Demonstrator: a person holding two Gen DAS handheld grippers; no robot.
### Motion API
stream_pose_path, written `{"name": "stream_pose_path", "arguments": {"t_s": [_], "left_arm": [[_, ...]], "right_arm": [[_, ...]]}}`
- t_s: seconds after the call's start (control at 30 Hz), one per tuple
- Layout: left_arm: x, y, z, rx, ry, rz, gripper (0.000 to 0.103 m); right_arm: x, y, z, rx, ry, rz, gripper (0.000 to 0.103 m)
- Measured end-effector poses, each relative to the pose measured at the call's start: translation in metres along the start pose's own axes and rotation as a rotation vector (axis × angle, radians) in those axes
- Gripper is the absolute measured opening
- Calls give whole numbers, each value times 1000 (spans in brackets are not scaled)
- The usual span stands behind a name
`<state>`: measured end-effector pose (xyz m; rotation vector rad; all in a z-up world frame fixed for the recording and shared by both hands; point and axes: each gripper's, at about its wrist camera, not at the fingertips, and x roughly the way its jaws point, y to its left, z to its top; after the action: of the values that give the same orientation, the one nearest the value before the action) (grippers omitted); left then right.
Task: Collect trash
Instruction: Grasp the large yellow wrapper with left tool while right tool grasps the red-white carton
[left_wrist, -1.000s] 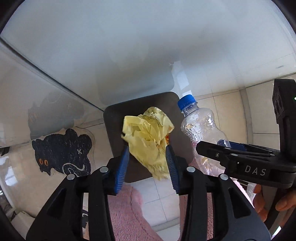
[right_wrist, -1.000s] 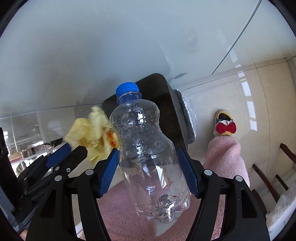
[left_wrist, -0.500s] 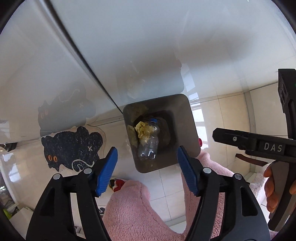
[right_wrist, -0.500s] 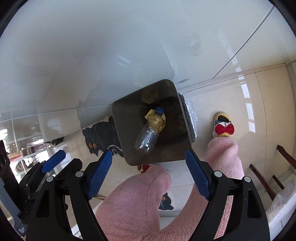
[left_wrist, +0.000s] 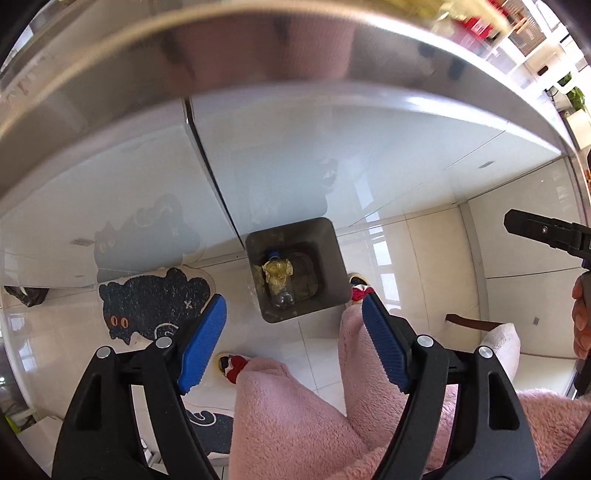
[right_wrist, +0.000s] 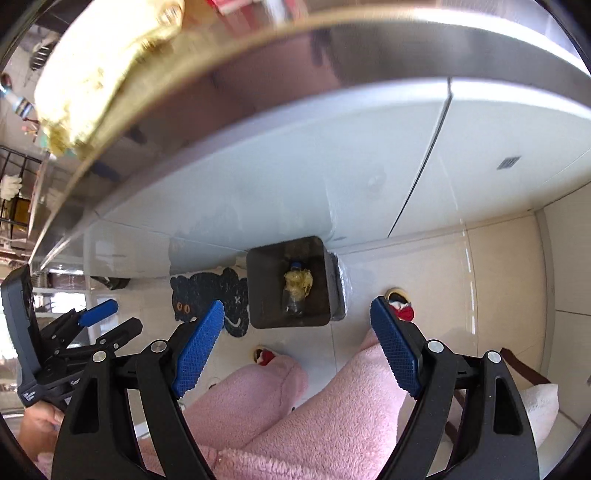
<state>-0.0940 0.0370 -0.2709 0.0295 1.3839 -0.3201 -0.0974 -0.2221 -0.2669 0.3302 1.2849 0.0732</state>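
A dark square trash bin (left_wrist: 330, 254) stands on the tiled floor below, against a white cabinet front; it also shows in the right wrist view (right_wrist: 258, 291). Inside it lie a clear plastic bottle with a blue cap (left_wrist: 281, 297) (right_wrist: 293, 301) and a crumpled yellow wrapper (left_wrist: 277, 272) (right_wrist: 298, 281) on top of it. My left gripper (left_wrist: 293, 343) is open and empty, high above the bin. My right gripper (right_wrist: 295, 341) is open and empty, also high above it. Each gripper shows at the edge of the other's view.
A metal counter edge (left_wrist: 295, 62) arcs across the top of both views, with a yellowish object (right_wrist: 103, 66) on it. A black cat-shaped mat (left_wrist: 151, 306) lies left of the bin. The person's pink-clad legs (left_wrist: 295, 413) and red-bowed slippers (right_wrist: 400, 306) stand before the bin.
Both grippers opened and dropped the wrapper and the bottle into the bin. Since then both have risen, so the bin looks smaller and the counter edge has come into view.
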Motion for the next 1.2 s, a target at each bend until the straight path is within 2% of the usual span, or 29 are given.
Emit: {"name": "stream_pose_path", "arguments": {"t_s": [0.13, 0.23, 0.53, 0.73, 0.8, 1.0, 1.2], "left_arm": [[-37, -7, 12, 3, -43, -24, 78], [-62, -16, 25, 17, -89, -42, 78], [-107, -42, 75, 65, -251, -44, 79], [-119, -57, 111, 106, -324, -73, 78], [-119, -62, 124, 121, -337, -77, 72], [-103, -63, 155, 119, -319, -67, 57], [-92, -55, 165, 122, -311, -44, 57]], "right_arm": [[-56, 0, 14, -22, -118, 12, 82], [-84, 3, 31, -46, -197, 8, 82], [-112, 12, 91, -87, -308, 33, 82], [-112, 29, 132, -151, -329, 27, 82], [-109, 33, 147, -165, -327, 37, 82], [-100, 41, 178, -179, -320, 61, 76], [-80, 46, 201, -191, -278, 27, 76]]}}
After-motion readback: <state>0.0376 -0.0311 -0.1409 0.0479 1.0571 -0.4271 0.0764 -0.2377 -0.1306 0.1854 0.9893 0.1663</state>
